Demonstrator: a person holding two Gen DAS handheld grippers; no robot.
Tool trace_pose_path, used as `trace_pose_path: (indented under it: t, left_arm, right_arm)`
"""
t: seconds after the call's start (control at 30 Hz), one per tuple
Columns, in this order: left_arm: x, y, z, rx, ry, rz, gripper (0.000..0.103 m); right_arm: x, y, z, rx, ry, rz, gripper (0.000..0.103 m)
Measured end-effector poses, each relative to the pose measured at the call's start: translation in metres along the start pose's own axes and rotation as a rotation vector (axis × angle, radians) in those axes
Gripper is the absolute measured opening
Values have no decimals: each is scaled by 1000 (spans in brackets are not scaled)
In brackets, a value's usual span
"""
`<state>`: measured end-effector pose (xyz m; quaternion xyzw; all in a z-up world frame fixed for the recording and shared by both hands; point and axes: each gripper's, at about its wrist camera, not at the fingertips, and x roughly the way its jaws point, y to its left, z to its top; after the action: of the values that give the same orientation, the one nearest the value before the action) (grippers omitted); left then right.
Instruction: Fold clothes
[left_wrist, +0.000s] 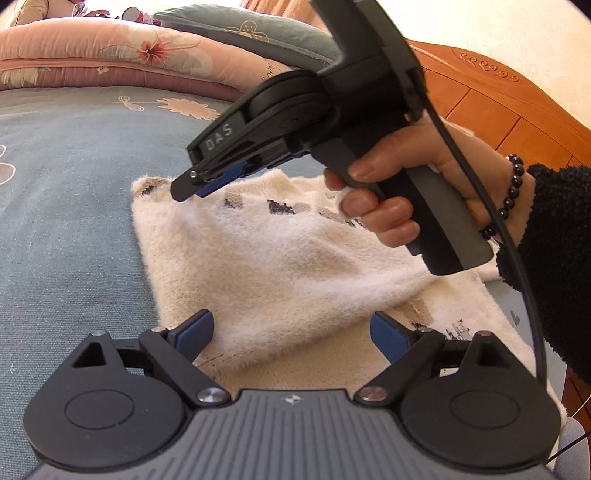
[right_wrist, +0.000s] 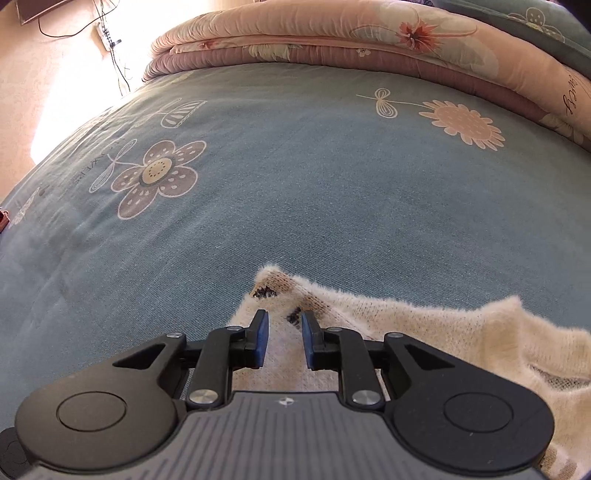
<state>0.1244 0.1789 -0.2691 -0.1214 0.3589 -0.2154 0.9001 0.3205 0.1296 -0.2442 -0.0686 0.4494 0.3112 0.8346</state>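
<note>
Both tools (left_wrist: 291, 328) (right_wrist: 283, 332) open over sweater (left_wrist: 280, 258)

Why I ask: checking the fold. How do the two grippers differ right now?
The left gripper has its fingers spread wide, low over the cream sweater's near folded part; the right gripper has its fingers close together with a small gap, at the sweater's far corner. Neither visibly pinches the fabric. Both have blue pads and black bodies.

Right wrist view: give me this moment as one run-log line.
step: folding | garment: fuzzy cream knitted sweater on blue floral bedsheet | right gripper: jaws slightly apart over sweater corner, not gripping | left gripper: wide open
</note>
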Motion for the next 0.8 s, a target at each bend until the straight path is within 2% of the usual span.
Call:
trace_pose_path:
  t: [0.2,0.33,0.5,0.6,0.67,0.8]
  left_arm:
    - [-5,-6,3,5,22,8,93]
    - [2,-13,0,40,55,36,94]
    - [3,-14,0,47,56,43,94]
    - [3,-11,0,37,54,38,94]
    - [3,-12,-1,39,54,41,94]
    - [5,-15,-1,54,67,55,95]
  right_arm:
    - [-35,-38,-42,69,34,-10,26]
    - [-47,-72,-78,148,61,-53,28]
    - [-76,-108,-104,298,32,-77,27]
    - [-85,-102,-98,301,-3,-58,35]
    - [-83,-88,-89,273,-20,-9,38]
    - [-62,-58,-78,217,4,45,41]
